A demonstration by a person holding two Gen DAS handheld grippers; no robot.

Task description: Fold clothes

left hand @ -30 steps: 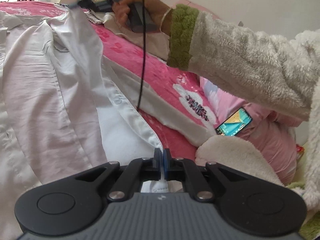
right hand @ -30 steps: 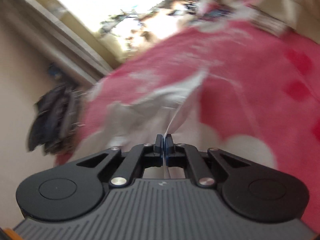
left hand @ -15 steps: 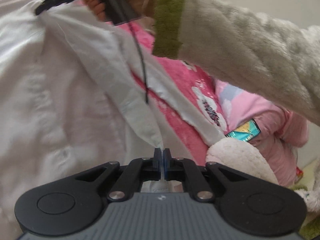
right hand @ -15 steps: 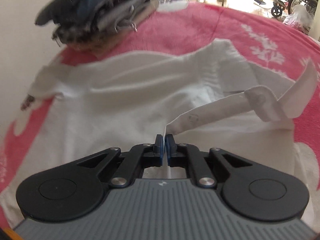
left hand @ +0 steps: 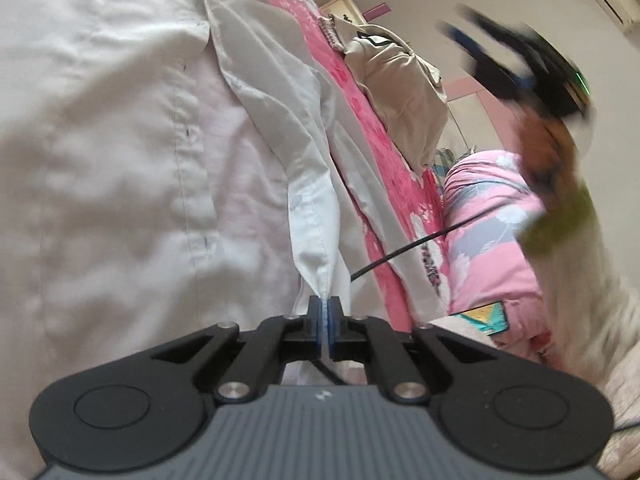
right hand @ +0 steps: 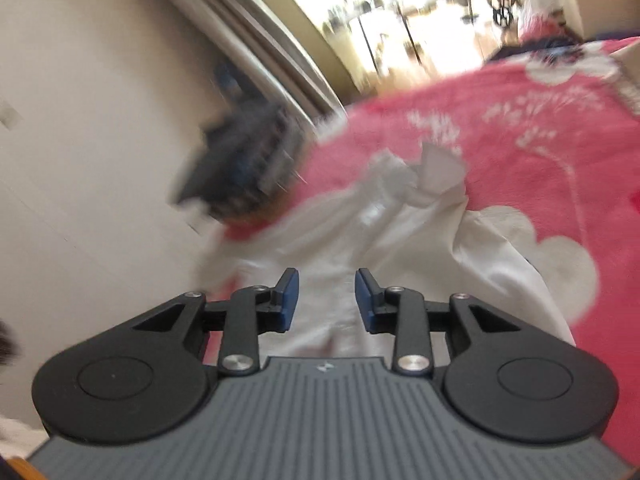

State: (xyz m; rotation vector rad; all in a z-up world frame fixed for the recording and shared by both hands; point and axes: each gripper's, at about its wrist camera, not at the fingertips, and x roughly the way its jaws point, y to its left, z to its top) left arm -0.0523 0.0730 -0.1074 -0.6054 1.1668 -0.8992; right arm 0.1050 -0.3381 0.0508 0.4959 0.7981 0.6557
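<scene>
Released since the earlier frames, the white shirt [right hand: 404, 240] is no longer pinched by the right gripper [right hand: 327, 295], whose jaws are opening with nothing between them above the cloth. On the pink blanket [right hand: 540, 128] the shirt is spread, its cuff crumpled at the far end near a dark pile of clothes [right hand: 244, 168] by the blanket's edge. A fold of the shirt's edge is clamped tight by the closed left gripper [left hand: 325, 320], just beside the blanket's bare strip.
</scene>
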